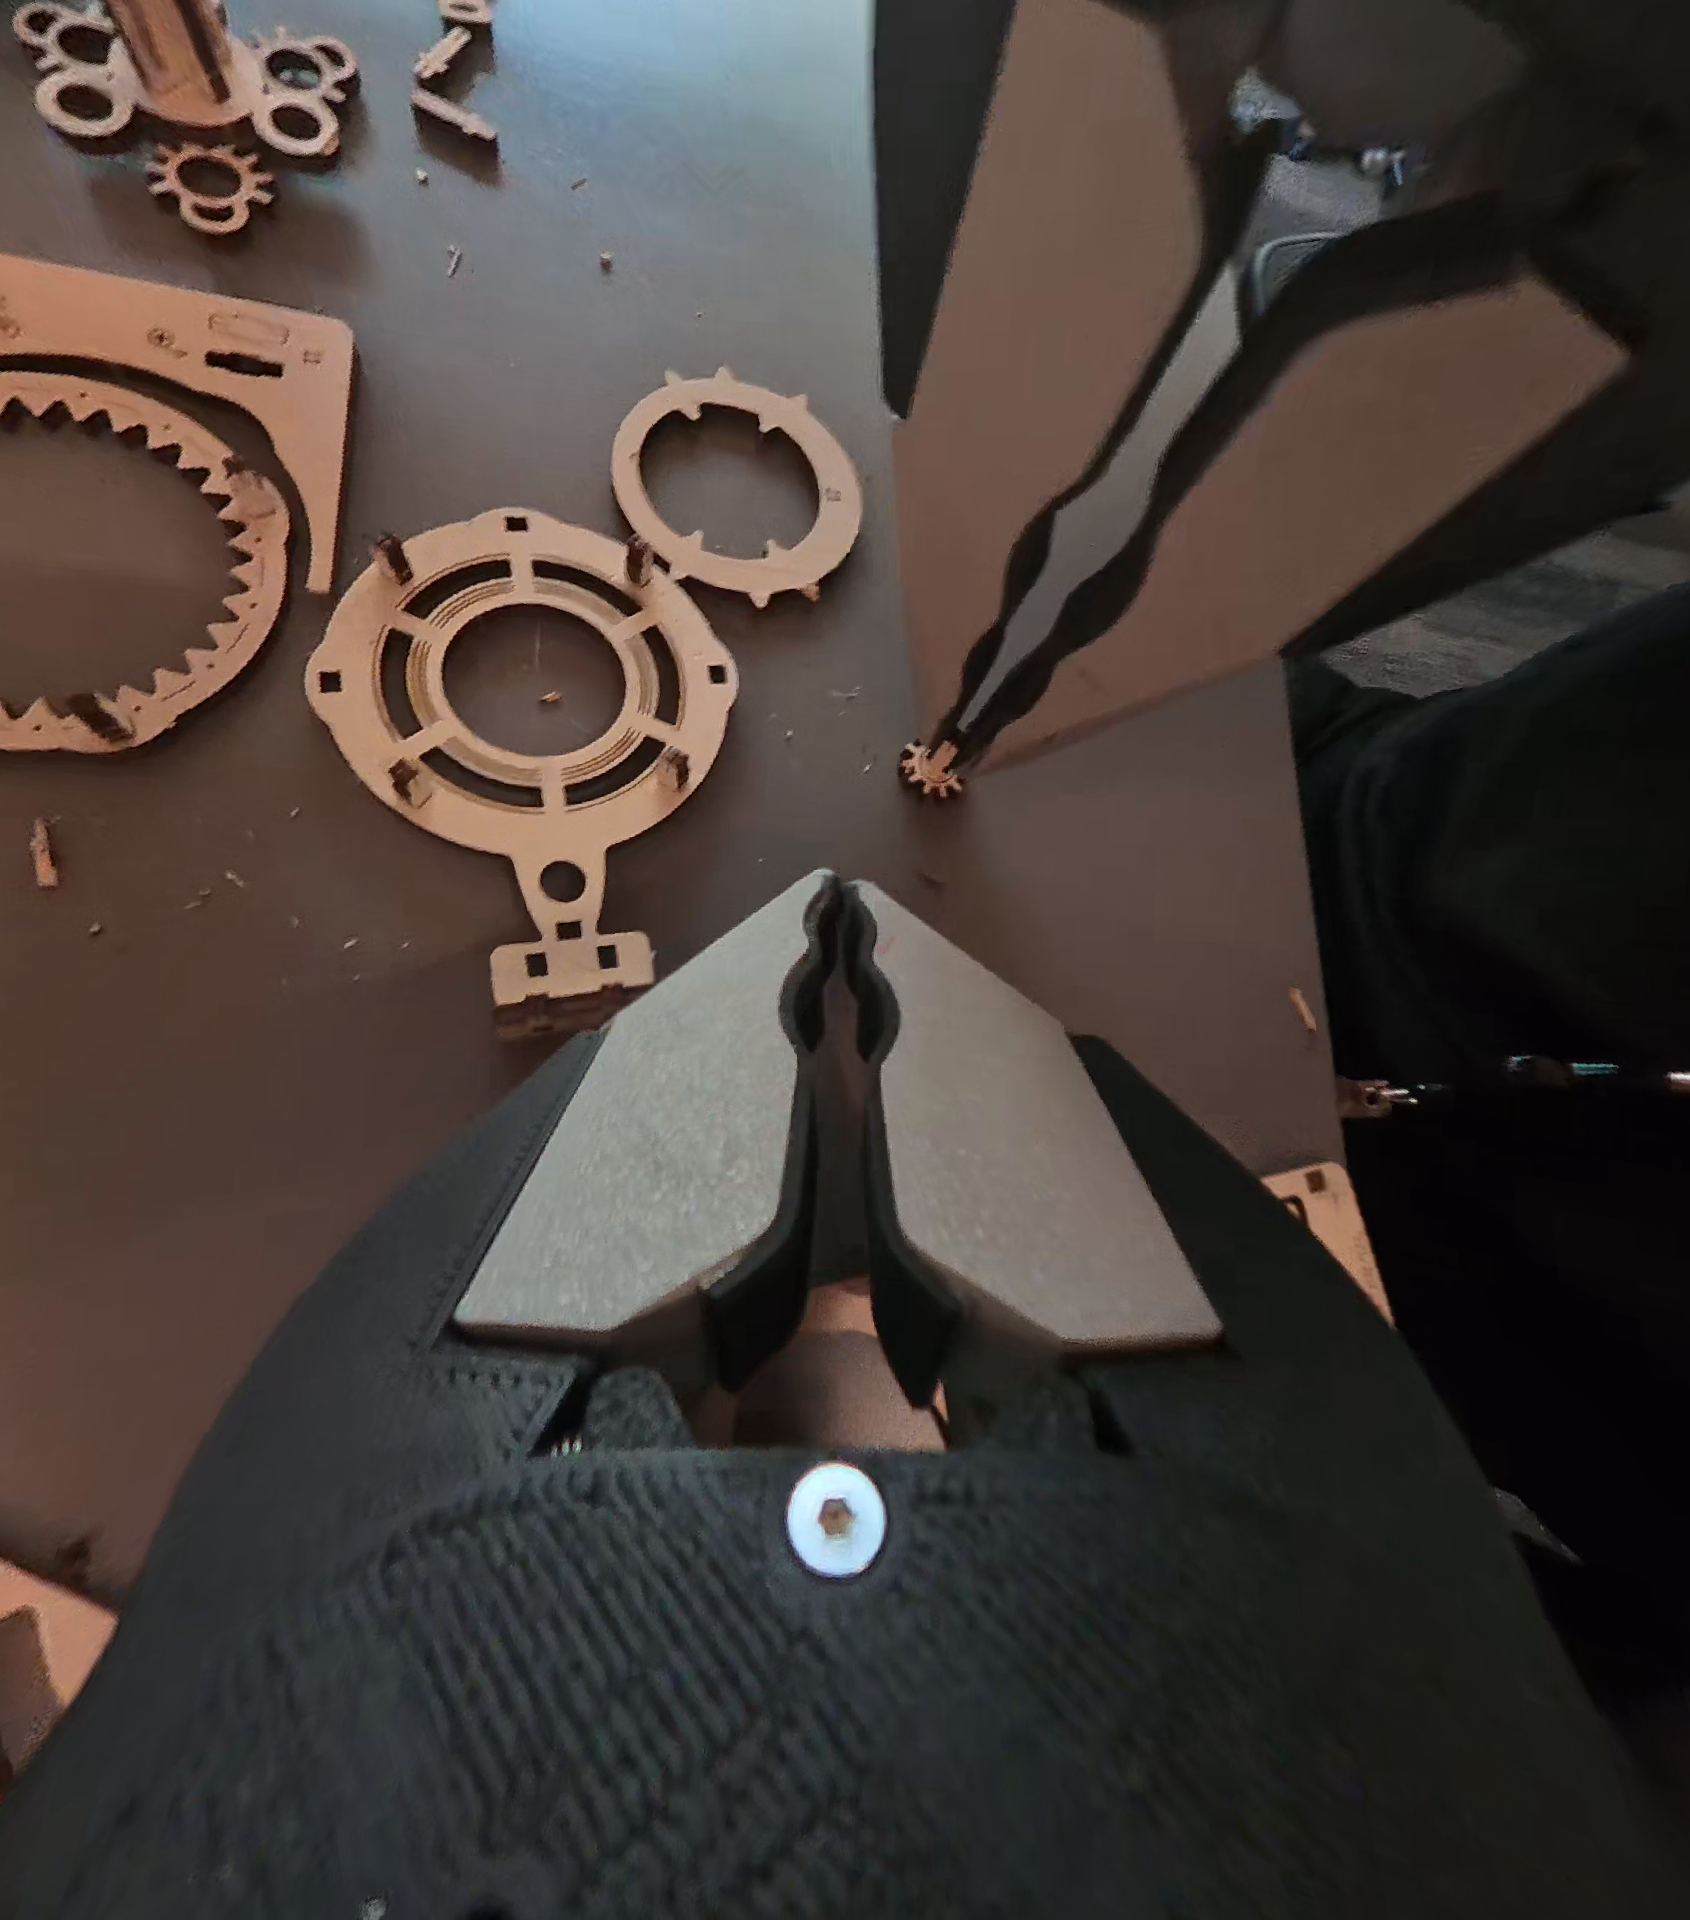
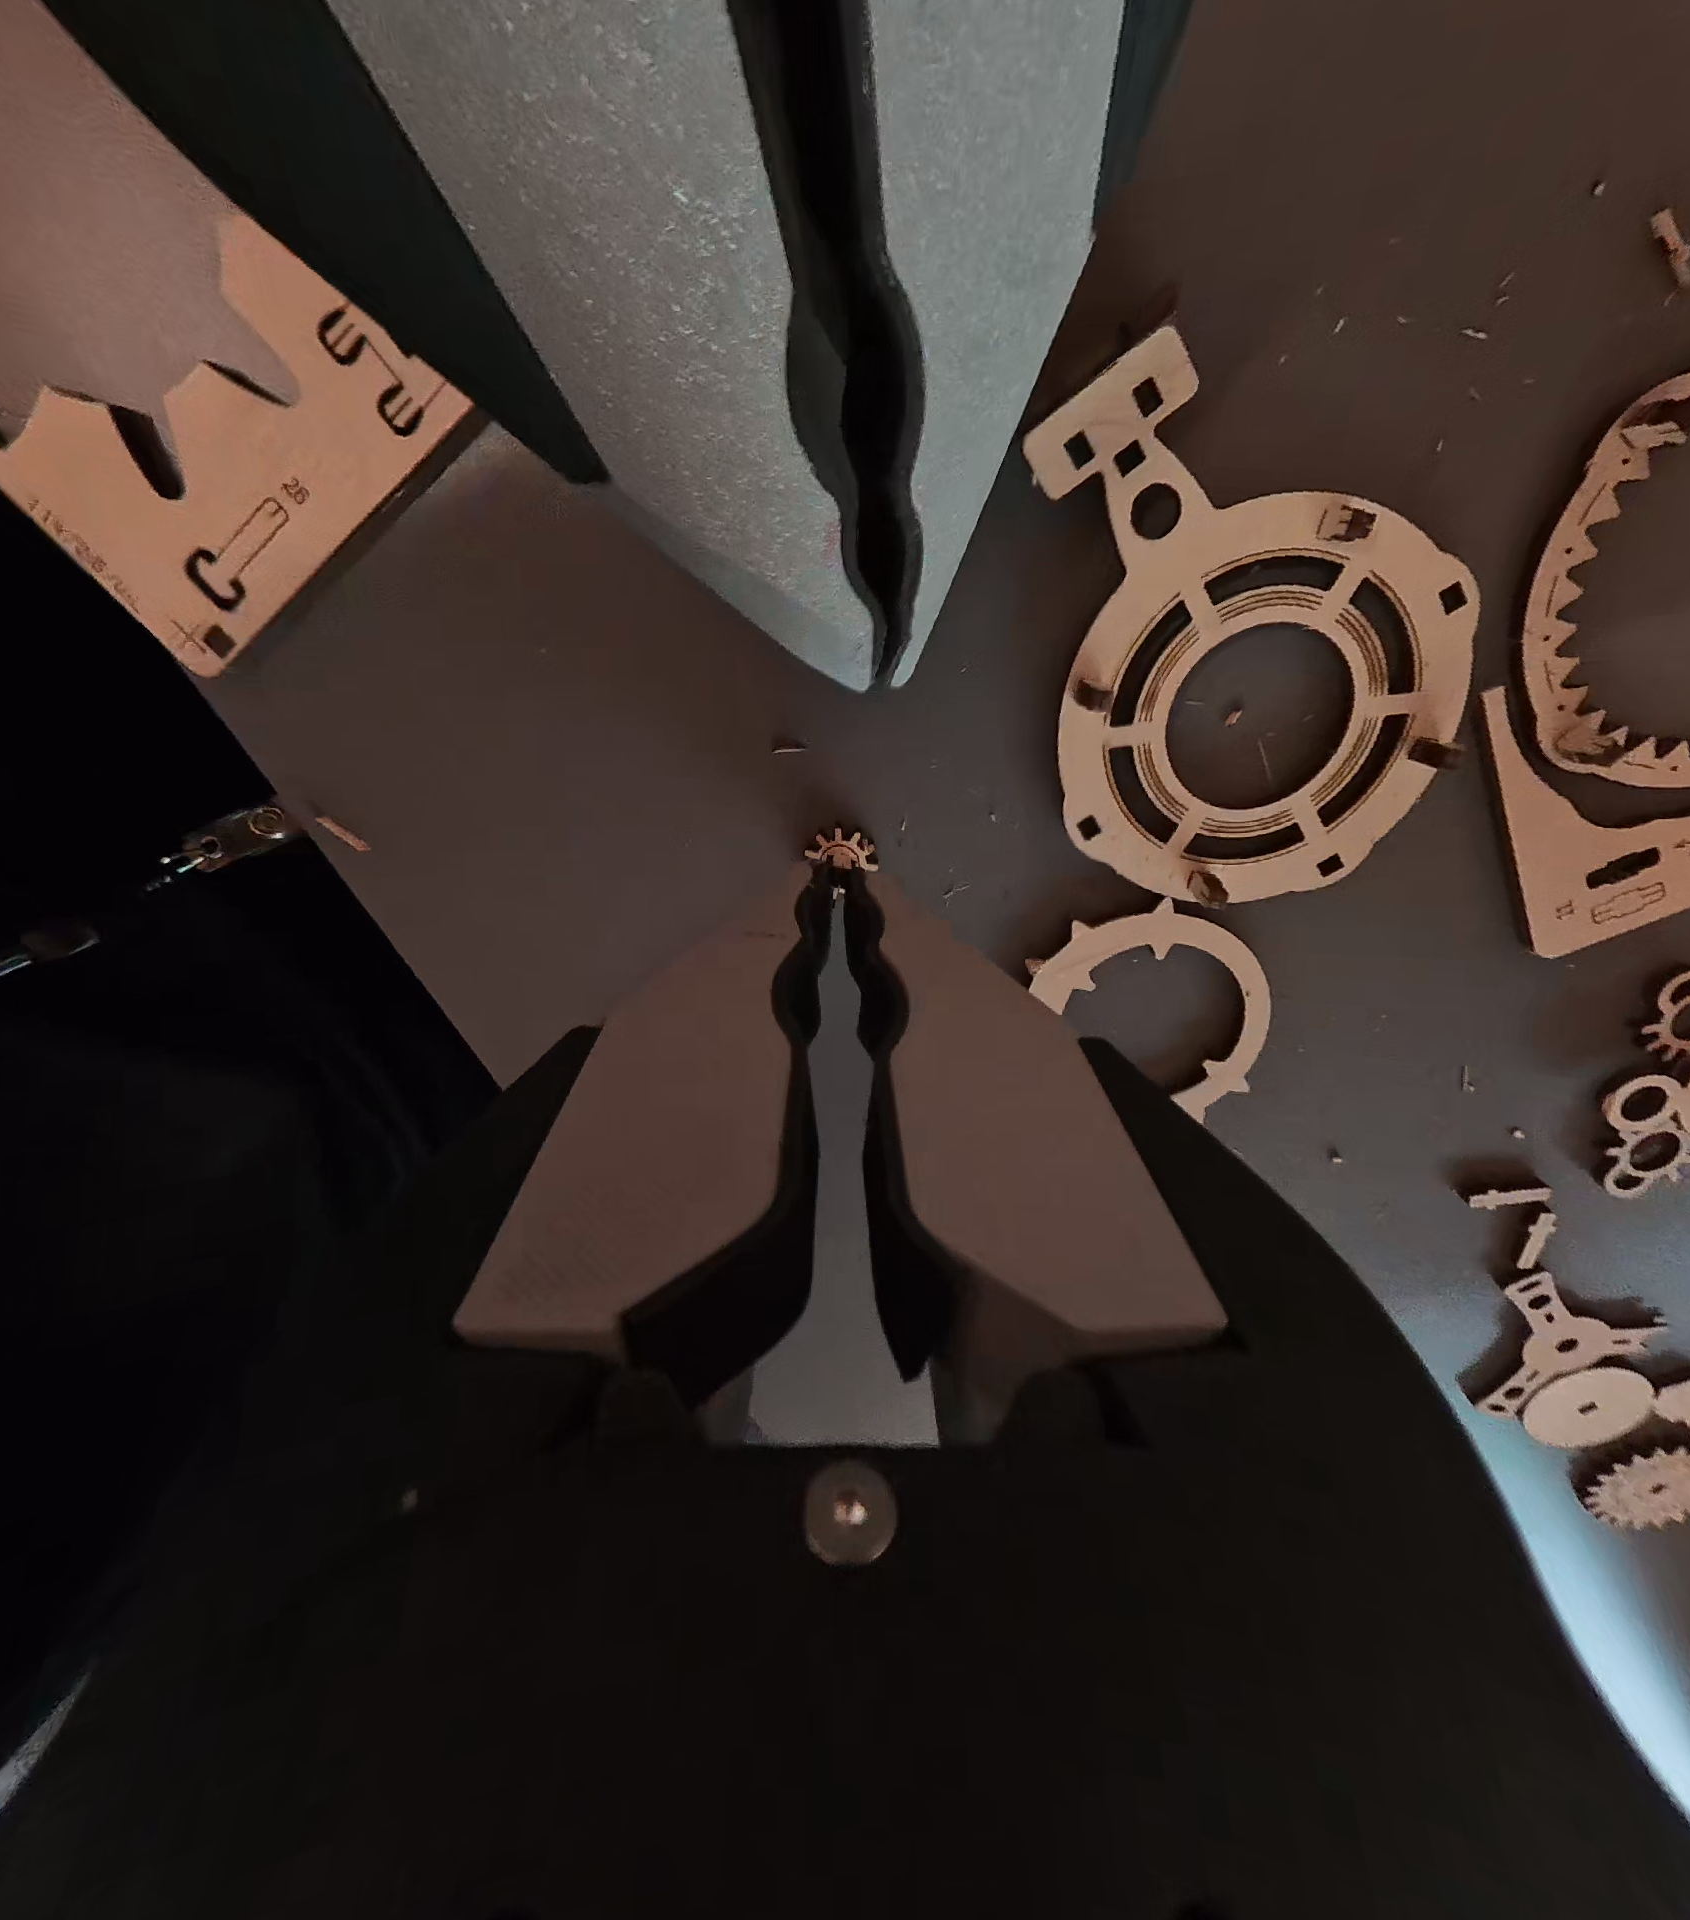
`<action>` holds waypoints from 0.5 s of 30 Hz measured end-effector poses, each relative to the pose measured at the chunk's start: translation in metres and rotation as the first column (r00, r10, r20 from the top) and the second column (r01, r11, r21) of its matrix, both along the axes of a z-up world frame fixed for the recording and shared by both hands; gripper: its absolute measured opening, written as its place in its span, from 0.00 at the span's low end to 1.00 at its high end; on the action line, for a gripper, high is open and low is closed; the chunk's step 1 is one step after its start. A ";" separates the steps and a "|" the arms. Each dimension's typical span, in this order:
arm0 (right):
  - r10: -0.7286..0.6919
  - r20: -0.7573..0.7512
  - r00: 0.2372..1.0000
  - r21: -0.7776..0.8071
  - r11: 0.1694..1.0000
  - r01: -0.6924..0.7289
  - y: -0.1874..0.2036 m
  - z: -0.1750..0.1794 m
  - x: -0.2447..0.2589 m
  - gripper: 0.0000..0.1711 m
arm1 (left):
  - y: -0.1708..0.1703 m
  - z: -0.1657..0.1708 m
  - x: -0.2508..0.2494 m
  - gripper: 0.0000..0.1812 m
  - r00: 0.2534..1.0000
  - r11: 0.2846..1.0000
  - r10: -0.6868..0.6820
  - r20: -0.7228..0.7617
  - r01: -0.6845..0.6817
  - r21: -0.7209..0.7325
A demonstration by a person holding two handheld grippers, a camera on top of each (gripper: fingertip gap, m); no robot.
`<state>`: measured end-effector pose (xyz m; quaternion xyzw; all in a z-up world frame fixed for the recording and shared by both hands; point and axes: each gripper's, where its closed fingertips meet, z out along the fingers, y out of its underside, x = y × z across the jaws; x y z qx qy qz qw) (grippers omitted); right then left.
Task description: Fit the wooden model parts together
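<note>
My right gripper (image 2: 839, 891) is shut on a tiny wooden gear (image 2: 842, 852), held at its tips low over the dark table; the gear also shows in the left wrist view (image 1: 932, 769) with the right gripper (image 1: 955, 743) reaching in from the upper right. My left gripper (image 1: 839, 889) is shut and empty, just in front of the gear; it shows in the right wrist view (image 2: 885, 665) too. A round spoked wooden frame with a stem (image 1: 519, 675) lies left of my left gripper. A notched wooden ring (image 1: 737, 488) lies beyond it.
A toothed inner-gear ring in its cut sheet (image 1: 82, 561) lies at the left. A small built model with looped plates (image 1: 186, 83) stands at the far left corner. Cut sheets (image 2: 228, 488) and loose gears (image 2: 1651, 1496) lie around. The table edge (image 1: 1308, 935) and a person's dark clothing (image 1: 1568, 935) are at the right. Both grippers' tips are close together, under 4 cm apart.
</note>
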<state>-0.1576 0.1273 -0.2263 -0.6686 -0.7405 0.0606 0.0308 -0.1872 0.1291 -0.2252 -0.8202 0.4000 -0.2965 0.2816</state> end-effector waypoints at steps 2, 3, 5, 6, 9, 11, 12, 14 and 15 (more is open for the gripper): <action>-0.004 0.033 0.999 0.007 1.000 0.004 0.000 0.000 0.000 0.00 | 0.003 0.000 -0.006 0.00 0.999 0.999 0.030 0.014 -0.030 -0.020; -0.004 0.052 0.999 0.005 1.000 0.004 0.000 0.000 0.000 0.00 | 0.004 0.001 -0.008 0.00 0.999 0.999 0.044 0.024 -0.044 -0.023; 0.004 0.102 0.995 0.001 1.000 -0.004 0.000 0.000 0.000 0.00 | 0.005 0.006 -0.008 0.00 0.997 0.999 0.050 0.058 -0.049 -0.019; 0.012 0.129 0.992 0.007 1.000 -0.013 0.001 0.000 0.000 0.00 | 0.005 0.007 -0.008 0.00 0.996 0.999 0.052 0.070 -0.050 -0.020; 0.016 0.139 0.990 0.015 1.000 -0.019 0.001 -0.001 -0.002 0.00 | 0.005 0.009 -0.005 0.00 0.995 0.999 0.050 0.088 -0.048 -0.024; -0.004 0.101 0.995 -0.007 1.000 0.005 0.001 -0.002 -0.003 0.00 | 0.005 0.008 -0.005 0.00 0.996 0.999 0.049 0.080 -0.048 -0.022; -0.011 0.082 0.997 -0.009 1.000 0.012 0.001 -0.002 -0.003 0.00 | 0.005 0.008 -0.005 0.00 0.996 0.999 0.049 0.079 -0.048 -0.022; -0.019 0.054 0.998 -0.001 1.000 0.020 0.001 -0.002 -0.003 0.00 | 0.005 0.007 -0.004 0.00 0.996 0.999 0.049 0.079 -0.047 -0.024; -0.025 0.040 0.999 0.003 1.000 0.025 0.001 -0.002 -0.003 0.00 | 0.005 0.007 -0.003 0.00 0.996 0.998 0.050 0.079 -0.048 -0.027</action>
